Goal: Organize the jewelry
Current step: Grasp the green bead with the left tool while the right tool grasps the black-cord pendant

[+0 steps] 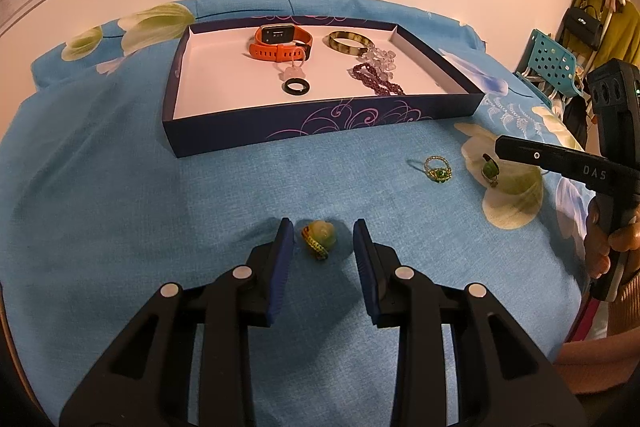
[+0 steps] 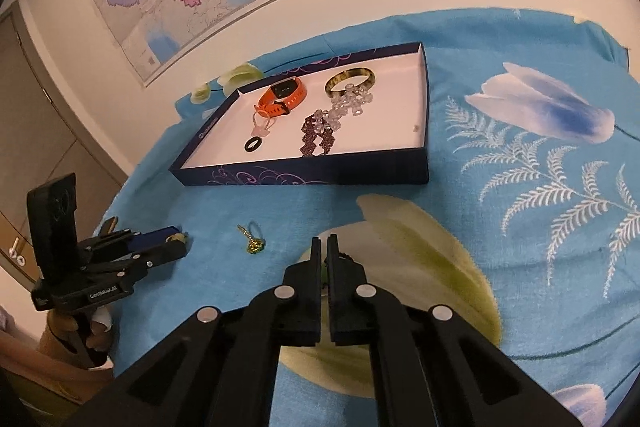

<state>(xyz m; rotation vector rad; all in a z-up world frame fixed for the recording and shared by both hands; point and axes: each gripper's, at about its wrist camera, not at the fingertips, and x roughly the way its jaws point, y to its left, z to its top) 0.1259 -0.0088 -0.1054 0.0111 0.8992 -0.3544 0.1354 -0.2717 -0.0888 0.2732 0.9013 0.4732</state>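
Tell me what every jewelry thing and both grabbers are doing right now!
Left gripper: open, a yellow-green ring between its fingers, on the cloth.
Right gripper: shut on a green ring.
Gold ring: lying loose on the cloth.
Box: open, no lid.
Orange watch, bangle, black ring, purple beads: inside the box.

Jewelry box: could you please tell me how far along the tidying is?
Done: the watch, bangle, bead strands and black ring lie in the box. In hand: the right hand-held gripper is shut on a green-stone ring; the left hand-held gripper stands open around a yellowish ring. Left: the gold ring outside.
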